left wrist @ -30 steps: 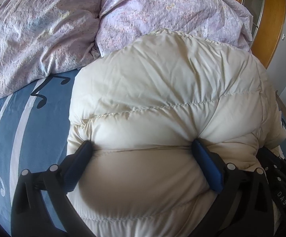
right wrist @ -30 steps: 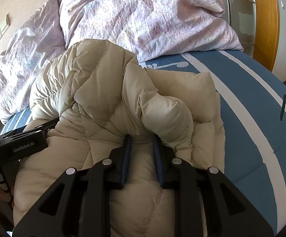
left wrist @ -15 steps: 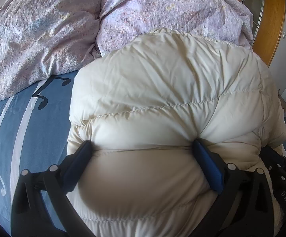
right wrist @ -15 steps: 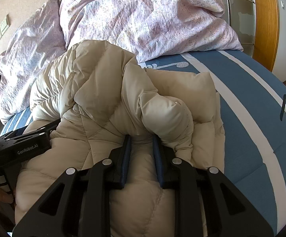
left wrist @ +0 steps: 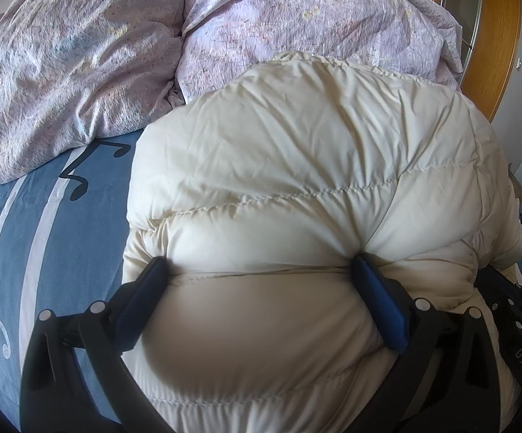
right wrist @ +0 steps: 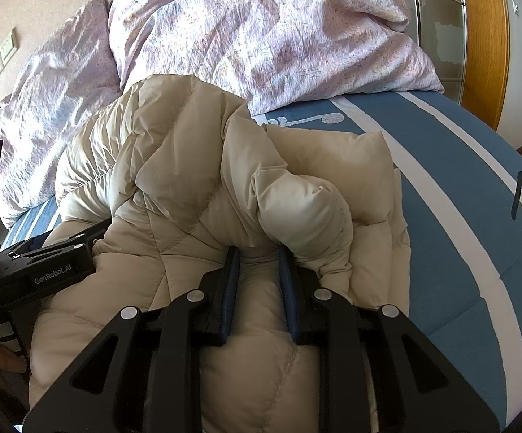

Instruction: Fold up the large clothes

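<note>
Cream puffy jacket [left wrist: 297, 180] lies bunched on the blue striped bed sheet [left wrist: 44, 238], up against the lilac duvet [left wrist: 297, 25] at the head end. Left gripper [left wrist: 257, 274] has jaws spread wide, pads pressing into a fat bulge of jacket from both sides. Right gripper [right wrist: 259, 263] has jaws nearly together, pinching a thin fold of the jacket [right wrist: 188, 187] below a rolled sleeve. Bare sheet [right wrist: 459, 234] lies to the jacket's right; wooden frame [right wrist: 484, 36] sits past the duvet. No containers visible.
</note>
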A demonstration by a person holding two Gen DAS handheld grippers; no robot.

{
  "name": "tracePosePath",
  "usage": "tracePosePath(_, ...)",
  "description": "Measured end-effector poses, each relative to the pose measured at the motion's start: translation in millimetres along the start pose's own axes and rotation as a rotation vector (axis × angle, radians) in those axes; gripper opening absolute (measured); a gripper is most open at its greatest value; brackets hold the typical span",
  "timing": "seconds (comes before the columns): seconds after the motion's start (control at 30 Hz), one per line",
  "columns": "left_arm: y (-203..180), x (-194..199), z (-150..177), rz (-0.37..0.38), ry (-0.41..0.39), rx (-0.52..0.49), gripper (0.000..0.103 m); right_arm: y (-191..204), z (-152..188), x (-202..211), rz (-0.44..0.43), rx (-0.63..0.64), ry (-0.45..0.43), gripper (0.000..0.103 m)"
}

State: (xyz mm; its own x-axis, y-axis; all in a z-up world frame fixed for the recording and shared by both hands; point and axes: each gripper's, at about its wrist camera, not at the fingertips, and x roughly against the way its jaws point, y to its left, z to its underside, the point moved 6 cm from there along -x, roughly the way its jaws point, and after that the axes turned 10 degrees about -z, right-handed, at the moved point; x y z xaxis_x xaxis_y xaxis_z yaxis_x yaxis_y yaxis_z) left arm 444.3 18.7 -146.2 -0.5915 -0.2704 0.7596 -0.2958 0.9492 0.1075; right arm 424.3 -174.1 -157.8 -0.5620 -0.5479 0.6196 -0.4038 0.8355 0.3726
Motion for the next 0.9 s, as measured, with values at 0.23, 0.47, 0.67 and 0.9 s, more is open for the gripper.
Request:
tracePosePath(0.23, -0.4, -0.5, 0.3, 0.000, -0.001, 0.000, 0.101, 0.0, 0.5, 0.5, 0.000, -0.001, -0.001, 0.023)
tracePosePath(0.47, -0.4, -1.0, 0.1, 0.003, 0.000, 0.002, 0.101, -0.6, 1.2, 0.3, -0.001, -0.002, -0.002, 0.023)
tracePosePath(0.67, 0.9, -0.6, -1.5, 0.008, 0.023, 0.002, 0.101, 0.3, 0.9, -0.5, 0.012, 0.003, 0.014, 0.023)
tracePosePath(0.9, 22.3, 22.0, -1.4, 0.064, 0.087, 0.035, 0.100, 2.5, -8.9, 4.7, -0.006, -0.043, 0.098, 0.025)
